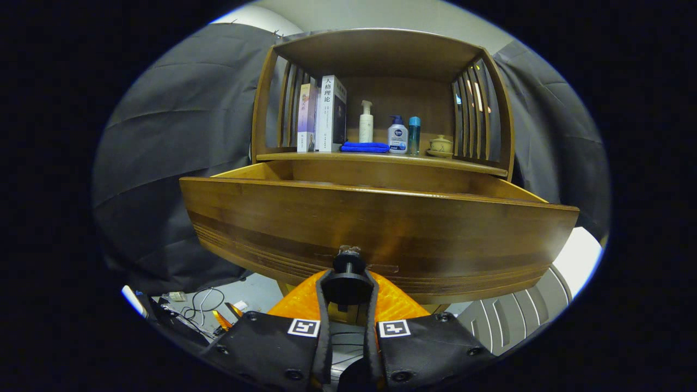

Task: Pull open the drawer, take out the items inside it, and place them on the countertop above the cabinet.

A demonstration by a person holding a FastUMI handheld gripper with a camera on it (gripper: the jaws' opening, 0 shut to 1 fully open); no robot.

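- The claw was clamped on the drawer knob, both fingers pressing its sides.
- The drawer stood pulled out from the cabinet, below the tabletop that carried books, bottles and a blue cloth.
- Its long axis ran side to side, with the front panel facing the claw.
- The opening step looked near its end; the drawer's contents were hidden behind the front panel.
- Next, by my judgement: let go of the knob, rise over the front edge, and look inside.

Fingers closed around the drawer knob; drawer pulled out below the desk, where books stand left of bottles
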